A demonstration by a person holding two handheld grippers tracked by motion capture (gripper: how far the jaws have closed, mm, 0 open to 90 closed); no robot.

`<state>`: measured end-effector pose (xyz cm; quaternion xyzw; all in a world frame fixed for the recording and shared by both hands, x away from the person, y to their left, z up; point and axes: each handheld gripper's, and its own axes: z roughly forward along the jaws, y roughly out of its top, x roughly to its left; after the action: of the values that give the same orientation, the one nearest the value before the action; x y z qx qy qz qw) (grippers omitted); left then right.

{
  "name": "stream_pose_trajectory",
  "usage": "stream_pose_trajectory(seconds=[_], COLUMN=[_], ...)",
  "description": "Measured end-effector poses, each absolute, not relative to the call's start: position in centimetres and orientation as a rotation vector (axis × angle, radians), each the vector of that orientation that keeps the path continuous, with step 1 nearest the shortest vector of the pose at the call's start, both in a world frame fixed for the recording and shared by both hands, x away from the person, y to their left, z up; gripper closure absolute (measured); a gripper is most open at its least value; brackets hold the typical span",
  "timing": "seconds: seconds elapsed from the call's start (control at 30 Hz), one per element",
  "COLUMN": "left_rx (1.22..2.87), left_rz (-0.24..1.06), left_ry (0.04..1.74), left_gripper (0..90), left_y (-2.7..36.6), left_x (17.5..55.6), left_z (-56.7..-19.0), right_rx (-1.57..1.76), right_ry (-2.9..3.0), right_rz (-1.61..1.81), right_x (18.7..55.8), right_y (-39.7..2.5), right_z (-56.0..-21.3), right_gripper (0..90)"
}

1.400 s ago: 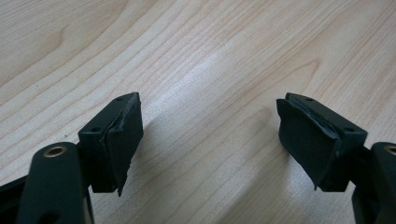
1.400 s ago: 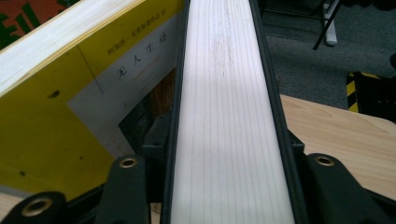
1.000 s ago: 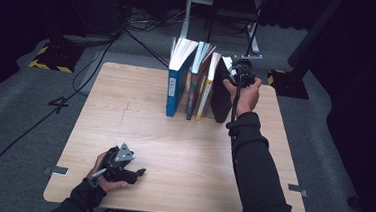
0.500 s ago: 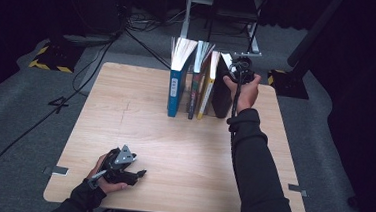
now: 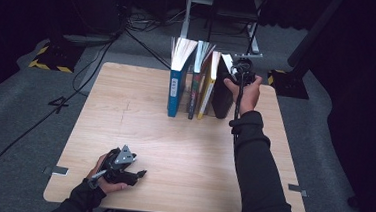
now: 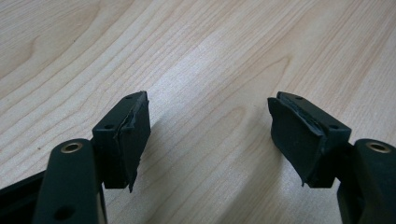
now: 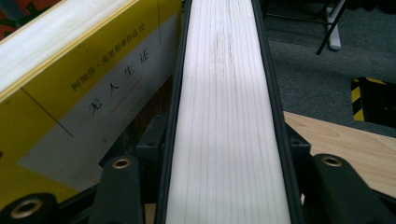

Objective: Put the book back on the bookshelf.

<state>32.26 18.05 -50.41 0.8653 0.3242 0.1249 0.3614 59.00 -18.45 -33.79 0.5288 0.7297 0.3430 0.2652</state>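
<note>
A dark room with black walls and a grey carpeted floor (image 5: 19, 124) surrounds a pale wooden table (image 5: 173, 150). Black cables (image 5: 105, 35) trail over the floor behind it, and a yellow-and-black striped marking (image 5: 49, 58) lies off its far left corner.

At the table's far edge stands a row of upright books: a blue book (image 5: 176, 85) at the left, a thin one beside it, a yellow book (image 5: 208, 85) leaning, and a black book (image 5: 222, 91) at the right end.

The right tongs (image 5: 239, 72) sit at the top of the black book (image 7: 224, 140), their jaws clenched on it from either side, one against each cover, with the white page edges running up between them. The yellow book (image 7: 84, 88) leans just beside.

The left tongs (image 6: 208, 135) rest near the table's front left corner (image 5: 138, 173), released, jaws spread wide over bare wood and grasping nothing.
</note>
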Motion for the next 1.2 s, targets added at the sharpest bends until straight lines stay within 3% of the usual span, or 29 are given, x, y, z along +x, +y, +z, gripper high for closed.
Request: stream_pose_trajectory(seconds=[0.63, 1.2], left_rx=[2.227, 2.230], left_rz=[0.328, 0.327], left_ry=[0.844, 0.842], left_gripper=[28.8, 28.3], left_y=[18.0, 18.0], left_x=[32.1, 32.2], left_z=[-50.4, -50.4], right_rx=[1.372, 1.182], right_ry=[2.030, 2.155], right_rz=[0.901, 0.828], right_x=[56.1, 53.5], right_y=[-19.5, -21.1], right_z=[-34.2, -34.8], right_gripper=[44.9, 34.0])
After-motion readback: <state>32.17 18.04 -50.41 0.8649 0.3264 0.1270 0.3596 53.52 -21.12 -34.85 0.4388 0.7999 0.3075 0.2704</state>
